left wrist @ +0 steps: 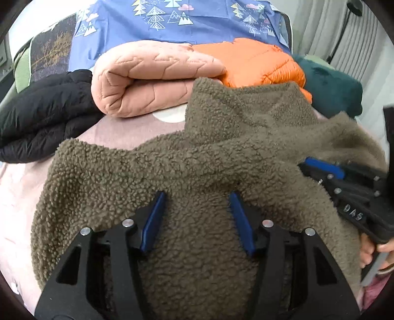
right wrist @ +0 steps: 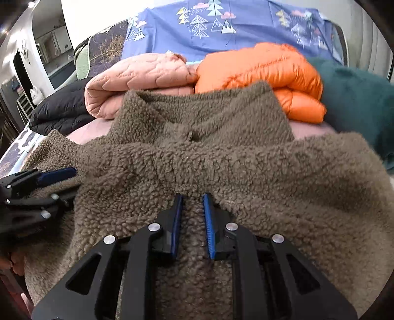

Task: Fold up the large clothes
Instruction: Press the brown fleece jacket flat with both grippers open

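A brown fleece jacket lies partly folded on the pink bed sheet, collar pointing away; it also fills the right wrist view. My left gripper is open, its blue pads spread wide over the fleece. My right gripper has its jaws close together around a fold of the fleece. In the left wrist view the right gripper shows at the right edge. In the right wrist view the left gripper shows at the left edge.
Folded clothes lie in a row behind the jacket: a black coat, a pink quilted one, an orange puffer and a dark teal garment. A blue tree-patterned cloth hangs at the back.
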### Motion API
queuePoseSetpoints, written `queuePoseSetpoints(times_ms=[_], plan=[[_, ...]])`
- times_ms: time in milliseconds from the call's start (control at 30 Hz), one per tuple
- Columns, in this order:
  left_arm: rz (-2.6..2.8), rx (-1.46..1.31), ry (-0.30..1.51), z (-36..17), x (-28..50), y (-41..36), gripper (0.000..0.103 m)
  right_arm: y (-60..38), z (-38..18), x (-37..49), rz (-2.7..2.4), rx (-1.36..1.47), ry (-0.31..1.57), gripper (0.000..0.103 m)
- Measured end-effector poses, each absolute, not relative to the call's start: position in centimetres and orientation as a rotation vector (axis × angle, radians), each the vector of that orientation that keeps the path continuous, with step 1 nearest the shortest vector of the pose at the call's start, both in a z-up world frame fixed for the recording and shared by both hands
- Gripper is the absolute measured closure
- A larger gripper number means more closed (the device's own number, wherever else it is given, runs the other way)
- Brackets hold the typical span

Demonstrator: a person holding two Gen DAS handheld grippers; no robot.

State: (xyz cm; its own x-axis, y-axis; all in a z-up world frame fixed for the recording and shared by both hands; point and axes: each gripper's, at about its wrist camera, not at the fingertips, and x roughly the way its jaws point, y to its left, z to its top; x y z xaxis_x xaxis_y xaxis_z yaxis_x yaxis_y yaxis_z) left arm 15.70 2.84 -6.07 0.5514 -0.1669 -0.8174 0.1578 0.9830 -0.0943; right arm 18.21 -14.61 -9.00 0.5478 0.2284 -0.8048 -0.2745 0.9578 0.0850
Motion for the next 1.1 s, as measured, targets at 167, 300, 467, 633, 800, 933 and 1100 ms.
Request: queuePoseSetpoints(times_ms=[167,300,467,633,800,933,1100], plan=[[-0.208,-0.040,0.963,-5.9,15.5,3.5,0.046,-14.5,-8.3,18.2,0.287,-0.064,0.944,0.086],[-0.212,-0.047,0.956,-5.8,15.6,3.4,0.046,-14.3,-5.8,15.7,0.263,-0.003,0.901,0.086],[-0.217,-0.059,0.955,-5.8,15.6,3.5,0.046,-14.1,-5.6,11.9,0.289,0.034,0.884,0.085],[-0.222,-0.105,0.939,-4.9,15.0,4.2,0.046,-13.8,-8.0,12.2,0.297,-0.002,0.960,0.085],[-0.245,-0.104,0.861,-1.6,11.6,5.4,0.039,-14.3,-4.0,6.6,0.333,0.007,0.862,0.085],[-0.270,-0.085,0.859,-2.4,9.6,6.4,0.035,-14.2,-9.1,4.8,0.353,0.000,0.953,0.082],[-0.223,0.063,0.862,-4.5,9.6,4.3,0.034,-13.5,-8.0,4.9,0.337,-0.063,0.958,0.081]])
